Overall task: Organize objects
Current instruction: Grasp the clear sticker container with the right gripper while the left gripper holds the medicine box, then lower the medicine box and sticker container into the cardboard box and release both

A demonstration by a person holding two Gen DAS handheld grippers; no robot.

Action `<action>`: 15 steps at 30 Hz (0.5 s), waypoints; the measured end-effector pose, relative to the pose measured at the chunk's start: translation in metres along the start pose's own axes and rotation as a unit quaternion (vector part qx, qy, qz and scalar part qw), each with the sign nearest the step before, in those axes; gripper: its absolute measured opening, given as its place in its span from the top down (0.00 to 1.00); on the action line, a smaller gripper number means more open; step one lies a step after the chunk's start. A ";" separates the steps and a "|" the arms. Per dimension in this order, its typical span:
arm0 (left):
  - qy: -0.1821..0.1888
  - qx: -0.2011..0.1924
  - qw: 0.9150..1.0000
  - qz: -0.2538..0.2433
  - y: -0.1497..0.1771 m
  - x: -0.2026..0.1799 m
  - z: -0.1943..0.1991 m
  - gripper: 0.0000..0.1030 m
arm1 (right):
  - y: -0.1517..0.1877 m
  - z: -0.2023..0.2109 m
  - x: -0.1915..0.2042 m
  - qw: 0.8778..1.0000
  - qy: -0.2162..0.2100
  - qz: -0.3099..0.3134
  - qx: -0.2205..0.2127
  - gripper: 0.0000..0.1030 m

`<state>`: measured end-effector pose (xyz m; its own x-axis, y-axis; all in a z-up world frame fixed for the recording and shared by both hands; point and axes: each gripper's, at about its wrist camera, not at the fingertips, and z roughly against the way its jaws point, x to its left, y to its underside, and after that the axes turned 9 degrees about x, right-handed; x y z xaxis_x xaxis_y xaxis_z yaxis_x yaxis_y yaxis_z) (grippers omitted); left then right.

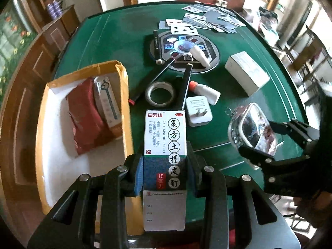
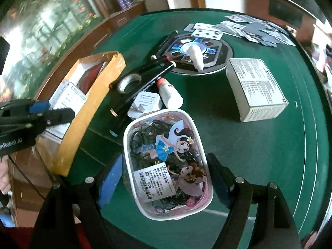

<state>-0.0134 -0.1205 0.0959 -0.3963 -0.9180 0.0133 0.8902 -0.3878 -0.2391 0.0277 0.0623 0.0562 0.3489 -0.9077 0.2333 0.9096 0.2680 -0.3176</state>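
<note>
Left wrist view: left gripper pinching white-and-blue cardboard medicine box. Right gripper fingers spread around clear plastic cartoon-lidded container, contact unclear.

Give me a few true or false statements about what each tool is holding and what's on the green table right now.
1. The left tool grips a medicine box. True.
2. The cardboard box holds nothing. False: a red packet and another item lie inside.
3. The right tool sits around a clear container with cartoon girls on it. True.
4. The tape roll is stacked on the playing cards. False: it lies apart from them, near the charger.
</note>
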 end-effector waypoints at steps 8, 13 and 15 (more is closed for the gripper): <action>0.017 -0.007 0.999 -0.038 0.015 0.020 -0.002 0.68 | 0.012 0.004 0.026 0.998 0.015 -0.048 -0.033 0.23; 0.024 -0.005 0.999 -0.032 0.027 0.036 0.002 0.68 | 0.013 0.005 0.038 0.998 0.017 -0.057 -0.034 0.23; 0.028 -0.004 0.999 -0.022 0.032 0.045 0.003 0.68 | 0.011 0.006 0.044 0.998 0.019 -0.053 -0.036 0.23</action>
<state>-0.0018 -0.1746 0.0920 -0.4476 -0.8937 -0.0302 0.8699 -0.4273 -0.2466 0.0541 0.0272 0.0689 0.2407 -0.9417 0.2350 0.9221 0.1463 -0.3581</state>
